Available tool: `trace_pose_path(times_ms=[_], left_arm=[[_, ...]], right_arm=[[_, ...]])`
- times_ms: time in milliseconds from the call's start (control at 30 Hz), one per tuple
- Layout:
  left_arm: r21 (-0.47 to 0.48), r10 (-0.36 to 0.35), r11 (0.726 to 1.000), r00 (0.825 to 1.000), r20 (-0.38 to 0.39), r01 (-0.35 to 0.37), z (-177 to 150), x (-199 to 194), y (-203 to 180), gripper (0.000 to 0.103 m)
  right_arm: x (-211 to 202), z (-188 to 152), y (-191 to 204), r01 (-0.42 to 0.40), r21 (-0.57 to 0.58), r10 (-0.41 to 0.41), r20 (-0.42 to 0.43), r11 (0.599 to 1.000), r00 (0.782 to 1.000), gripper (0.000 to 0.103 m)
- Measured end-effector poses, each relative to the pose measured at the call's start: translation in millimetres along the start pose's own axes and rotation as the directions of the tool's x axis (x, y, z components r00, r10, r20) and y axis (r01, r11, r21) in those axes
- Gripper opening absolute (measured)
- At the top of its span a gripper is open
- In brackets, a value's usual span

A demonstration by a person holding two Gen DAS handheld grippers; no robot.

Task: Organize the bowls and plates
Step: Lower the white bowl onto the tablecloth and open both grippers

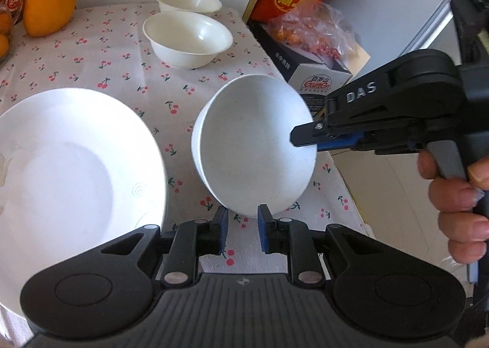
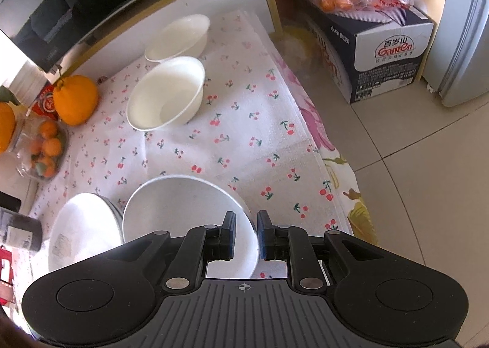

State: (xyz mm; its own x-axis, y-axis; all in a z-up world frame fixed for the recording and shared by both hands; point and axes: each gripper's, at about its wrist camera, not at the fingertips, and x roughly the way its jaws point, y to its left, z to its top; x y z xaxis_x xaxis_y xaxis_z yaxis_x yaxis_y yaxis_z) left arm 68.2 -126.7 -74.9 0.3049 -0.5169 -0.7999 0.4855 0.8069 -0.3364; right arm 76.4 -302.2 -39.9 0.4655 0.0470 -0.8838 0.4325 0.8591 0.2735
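The right claw (image 1: pixel 301 138) is pinching the rim of a white bowl (image 1: pixel 253 146), one finger inside and one out, holding it tilted on edge above the cherry-print worktop (image 1: pixel 101 51). The left claw (image 1: pixel 240 230) has nothing in it, fingers nearly together, just beneath that bowl's lower edge. From the bowl, the big plate (image 1: pixel 67 170) sits close on the left claw's side, and two cream bowls (image 1: pixel 188 39) sit farther back, so I'd guess it gets stacked there.

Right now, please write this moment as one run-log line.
right gripper: shut on tilted bowl rim | left gripper: shut, empty | plate: beside bowl
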Motion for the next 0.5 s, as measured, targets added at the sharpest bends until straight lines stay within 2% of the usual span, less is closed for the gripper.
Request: trace_pose_path(times_ms=[300,500], left_arm=[[0.061,0.025,0.998,1.0,-0.002,-0.025,1.7,-1.2,-4.5,0.032],[0.084,0.031,0.996,0.999,-0.006,-0.031,1.8,-4.6,-6.3,0.05]], right_arm=[[2.6,1.5,-2.5,-0.005,0.007,0.005,-0.014,1.0,1.0,0.02],[-0.7,3.7,-8.3,-0.02,0.032,0.02,-0.003,0.999,1.0,0.033]])
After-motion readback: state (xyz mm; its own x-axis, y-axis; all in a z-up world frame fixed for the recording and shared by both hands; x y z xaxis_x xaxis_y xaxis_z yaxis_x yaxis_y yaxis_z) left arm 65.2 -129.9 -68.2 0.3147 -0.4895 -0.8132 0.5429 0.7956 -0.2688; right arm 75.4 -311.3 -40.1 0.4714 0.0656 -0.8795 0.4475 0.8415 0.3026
